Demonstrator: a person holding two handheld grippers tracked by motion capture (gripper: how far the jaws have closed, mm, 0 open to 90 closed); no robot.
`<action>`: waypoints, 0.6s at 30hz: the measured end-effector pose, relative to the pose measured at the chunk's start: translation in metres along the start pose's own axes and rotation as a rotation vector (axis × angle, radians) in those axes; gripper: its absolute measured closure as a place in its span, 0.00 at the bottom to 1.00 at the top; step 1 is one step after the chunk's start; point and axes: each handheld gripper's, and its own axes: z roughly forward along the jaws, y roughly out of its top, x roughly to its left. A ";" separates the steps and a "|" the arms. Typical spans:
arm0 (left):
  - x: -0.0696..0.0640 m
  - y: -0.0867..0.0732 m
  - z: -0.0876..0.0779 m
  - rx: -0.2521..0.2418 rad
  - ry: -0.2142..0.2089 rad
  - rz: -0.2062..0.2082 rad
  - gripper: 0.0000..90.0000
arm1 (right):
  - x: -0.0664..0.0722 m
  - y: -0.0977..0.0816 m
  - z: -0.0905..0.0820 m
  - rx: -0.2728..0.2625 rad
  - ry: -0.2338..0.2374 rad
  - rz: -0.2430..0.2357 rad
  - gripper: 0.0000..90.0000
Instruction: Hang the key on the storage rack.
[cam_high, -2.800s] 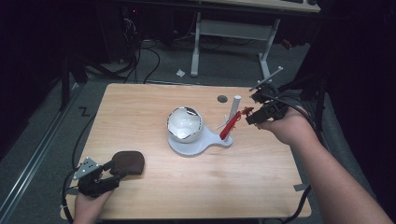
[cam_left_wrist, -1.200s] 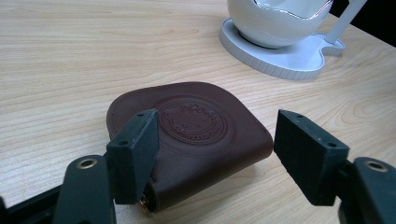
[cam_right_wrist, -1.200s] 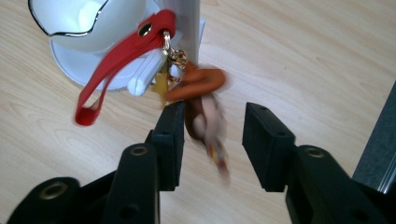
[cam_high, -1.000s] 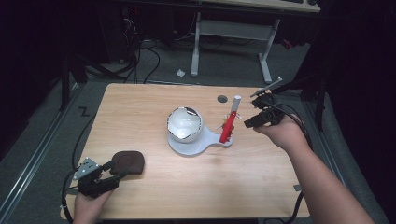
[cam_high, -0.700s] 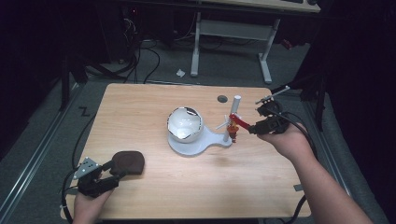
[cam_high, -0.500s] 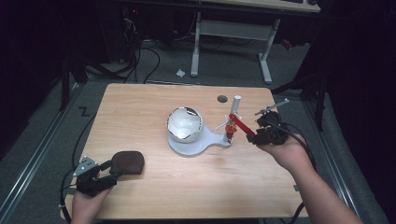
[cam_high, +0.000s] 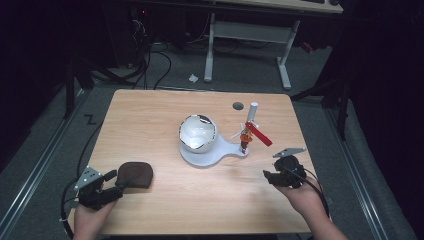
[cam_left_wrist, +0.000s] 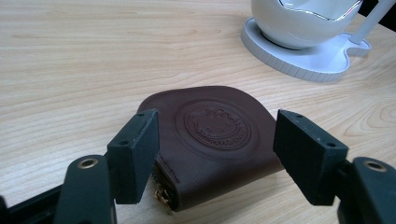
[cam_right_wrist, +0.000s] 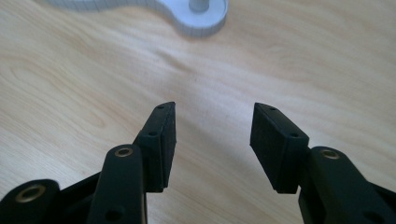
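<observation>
A pale wooden table (cam_high: 150, 115) is bearing a glossy white egg-shaped stand (cam_high: 200, 137) at its centre. Near and left of that stand, a rounded brown leather pouch (cam_left_wrist: 210, 140), embossed with a round emblem, is lying flat between the left gripper (cam_left_wrist: 215, 144), jaws apart, not pressing. Right of the stand, the right gripper (cam_right_wrist: 212, 140) is hovering empty, its jaws having just been opening. Likely next: closing on the pouch.
</observation>
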 end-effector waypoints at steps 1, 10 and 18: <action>0.001 0.000 0.000 -0.001 0.005 0.001 0.35 | 0.001 -0.004 0.003 -0.001 -0.002 -0.001 0.57; 0.016 0.001 -0.004 -0.003 0.051 -0.022 0.35 | 0.008 -0.043 0.021 -0.095 0.001 0.040 0.56; 0.025 0.007 0.003 0.022 0.086 -0.040 0.34 | 0.011 -0.071 0.034 -0.215 0.028 0.106 0.55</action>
